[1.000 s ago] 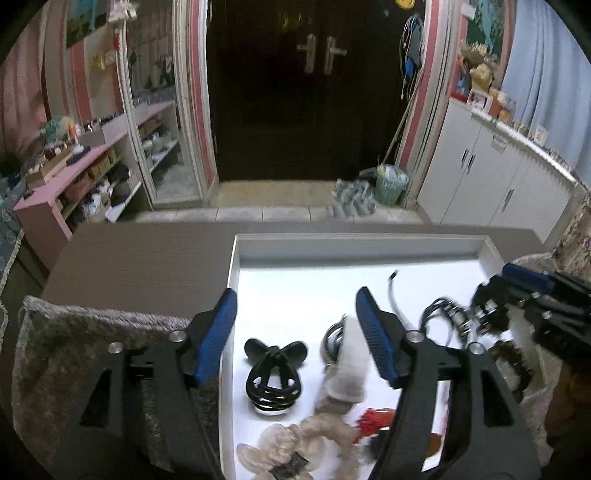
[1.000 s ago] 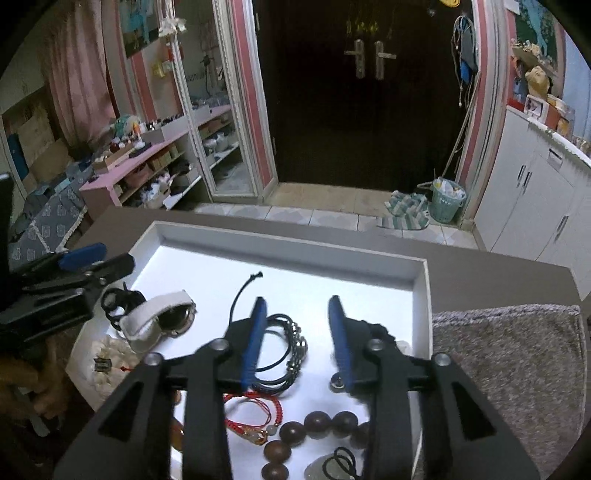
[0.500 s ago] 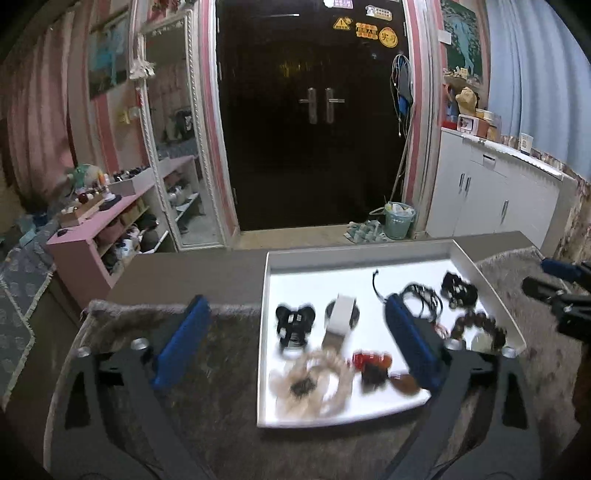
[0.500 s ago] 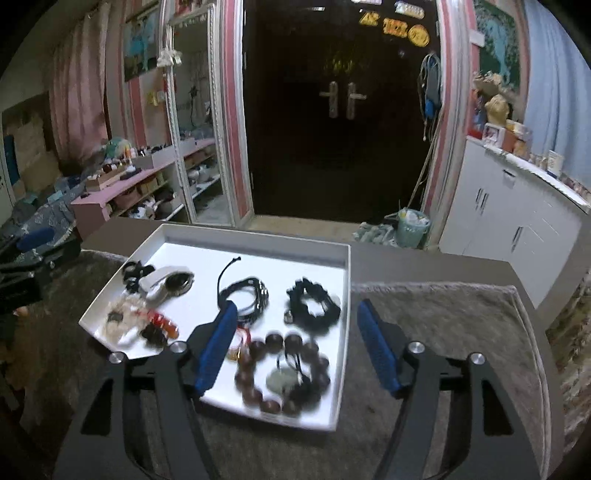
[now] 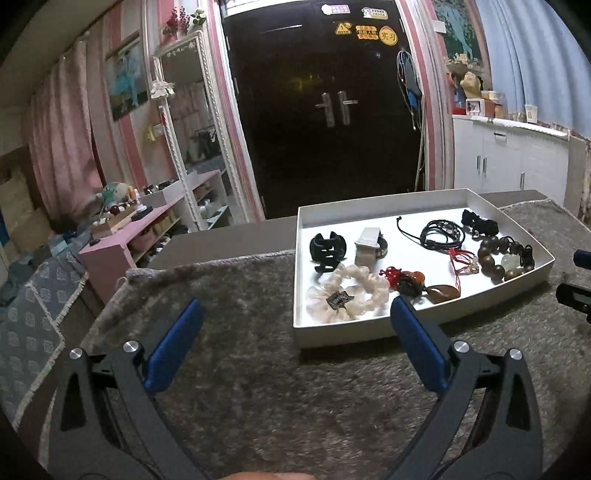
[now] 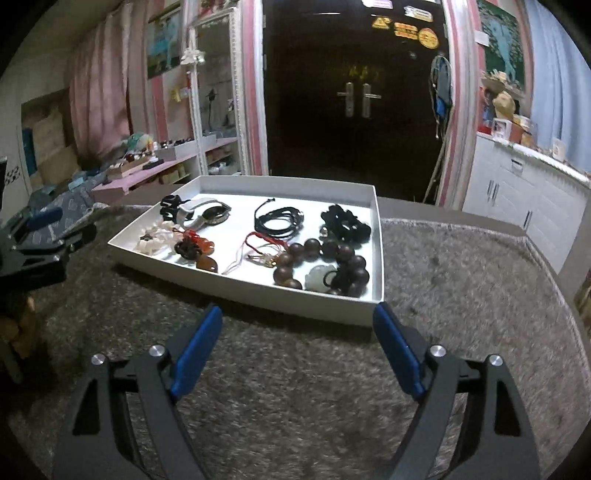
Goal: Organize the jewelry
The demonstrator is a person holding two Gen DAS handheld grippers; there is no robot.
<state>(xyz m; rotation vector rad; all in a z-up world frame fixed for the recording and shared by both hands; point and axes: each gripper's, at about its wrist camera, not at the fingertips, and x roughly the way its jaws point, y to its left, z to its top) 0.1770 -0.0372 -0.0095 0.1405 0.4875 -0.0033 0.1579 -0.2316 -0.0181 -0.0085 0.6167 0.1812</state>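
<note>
We are holding both grippers, left (image 5: 295, 325) and right (image 6: 297, 334), open and empty, risking nudging the tray (image 6: 236, 282).

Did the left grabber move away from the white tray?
Yes. The left gripper has pulled back: a second ago its fingers were over the white tray, now they hang over the grey rug in front of it, open and empty.

**Stickers on the door, mostly unreadable**

We see stickers along the top of the dark double door (image 5: 332, 110): a round yellow sticker (image 5: 388, 36) bearing red Chinese characters too blurred to make out, and a yellow triangular warning sign (image 5: 342, 28). We read nothing else.
</note>
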